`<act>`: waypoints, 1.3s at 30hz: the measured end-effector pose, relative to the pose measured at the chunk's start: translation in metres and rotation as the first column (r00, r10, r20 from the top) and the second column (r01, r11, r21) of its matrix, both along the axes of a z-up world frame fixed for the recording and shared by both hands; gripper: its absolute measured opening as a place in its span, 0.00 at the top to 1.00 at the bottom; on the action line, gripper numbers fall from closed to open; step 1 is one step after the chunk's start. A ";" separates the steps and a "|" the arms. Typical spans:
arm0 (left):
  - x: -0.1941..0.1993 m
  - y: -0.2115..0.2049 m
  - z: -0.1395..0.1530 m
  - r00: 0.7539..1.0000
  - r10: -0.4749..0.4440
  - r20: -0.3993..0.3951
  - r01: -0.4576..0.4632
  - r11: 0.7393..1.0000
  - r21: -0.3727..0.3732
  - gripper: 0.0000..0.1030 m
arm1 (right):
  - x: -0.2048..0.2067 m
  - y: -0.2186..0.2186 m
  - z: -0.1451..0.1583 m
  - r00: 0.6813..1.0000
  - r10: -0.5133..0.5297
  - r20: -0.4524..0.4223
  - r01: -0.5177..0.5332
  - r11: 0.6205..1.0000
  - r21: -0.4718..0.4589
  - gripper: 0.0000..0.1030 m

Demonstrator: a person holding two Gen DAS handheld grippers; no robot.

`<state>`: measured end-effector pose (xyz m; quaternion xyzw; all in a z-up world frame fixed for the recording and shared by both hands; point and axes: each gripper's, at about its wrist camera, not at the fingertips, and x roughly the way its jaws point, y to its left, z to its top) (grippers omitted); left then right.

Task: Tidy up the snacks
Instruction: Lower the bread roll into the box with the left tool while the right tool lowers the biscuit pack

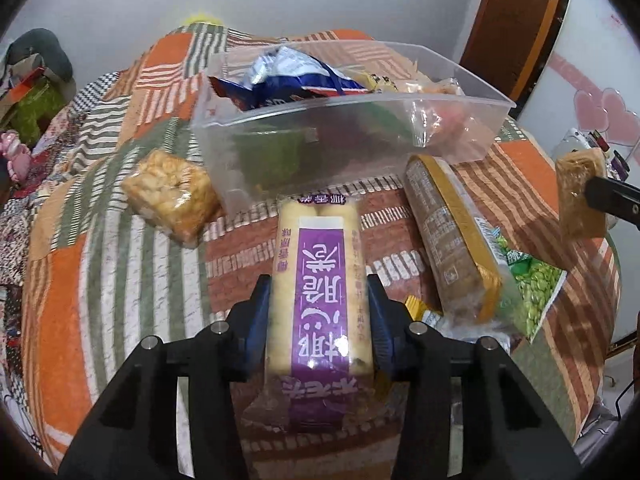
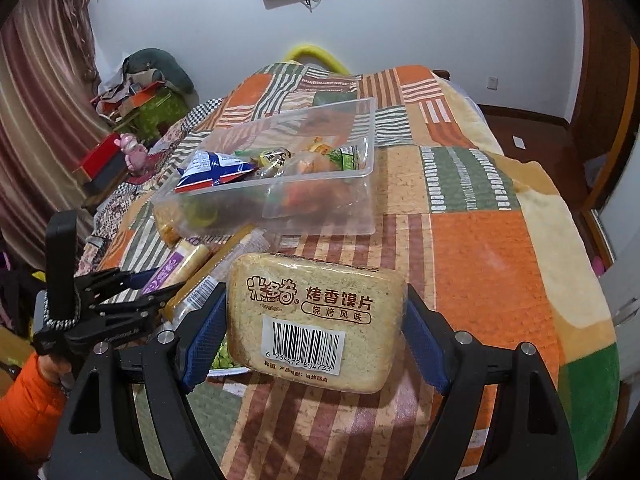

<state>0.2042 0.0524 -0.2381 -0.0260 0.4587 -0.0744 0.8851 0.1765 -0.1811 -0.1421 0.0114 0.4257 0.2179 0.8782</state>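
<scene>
In the left wrist view, the left gripper (image 1: 318, 312) has its two blue-padded fingers (image 1: 256, 312) clamped on a long purple-labelled snack pack (image 1: 318, 292), which runs forward between them and out past the tips. Straight ahead of the tips stands a clear plastic bin (image 1: 448, 136) on a patchwork blanket (image 1: 100, 280); a blue and white snack bag (image 1: 288, 76) and other wrapped snacks lie inside it. Ahead and to the left of the fingers, a clear-wrapped puffed rice cake (image 1: 170, 196) lies on the blanket against the bin's near corner. To the right of the fingers lies a long brown cracker pack (image 1: 452, 236), angled toward the bin, with a green pea snack bag (image 1: 534, 288) just beyond it. At the far right edge, a tan toast-chip pack (image 1: 578, 196) hangs above the blanket. In the right wrist view, the right gripper (image 2: 316, 332) holds that toast-chip pack (image 2: 316, 320) crosswise between its blue pads (image 2: 204, 340), barcode facing the camera, the jaws closed on its two short ends. The bin (image 2: 328, 216) sits ahead of the tips and slightly left, well apart from the pack. To the left of the fingers, the left gripper (image 2: 160, 292) holds the purple-labelled pack (image 2: 176, 268) low over the blanket (image 2: 480, 260), near the bin's front wall.
</scene>
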 end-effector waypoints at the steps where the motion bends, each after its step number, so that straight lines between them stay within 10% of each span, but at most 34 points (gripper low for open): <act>1: -0.004 0.001 0.004 1.000 0.007 0.006 -0.007 1.000 -0.003 0.56 | 0.000 0.000 0.001 1.000 0.001 0.002 -0.001 1.000 0.001 0.23; 19: -0.027 0.020 0.097 0.972 0.079 0.219 -0.078 0.997 -0.014 0.56 | 0.020 0.011 0.037 0.994 0.009 0.107 -0.011 1.000 0.013 0.23; 39: 0.077 0.007 0.120 0.966 0.059 0.250 -0.049 0.998 -0.048 0.56 | 0.096 0.050 0.051 0.985 0.000 0.174 -0.001 1.000 0.006 0.23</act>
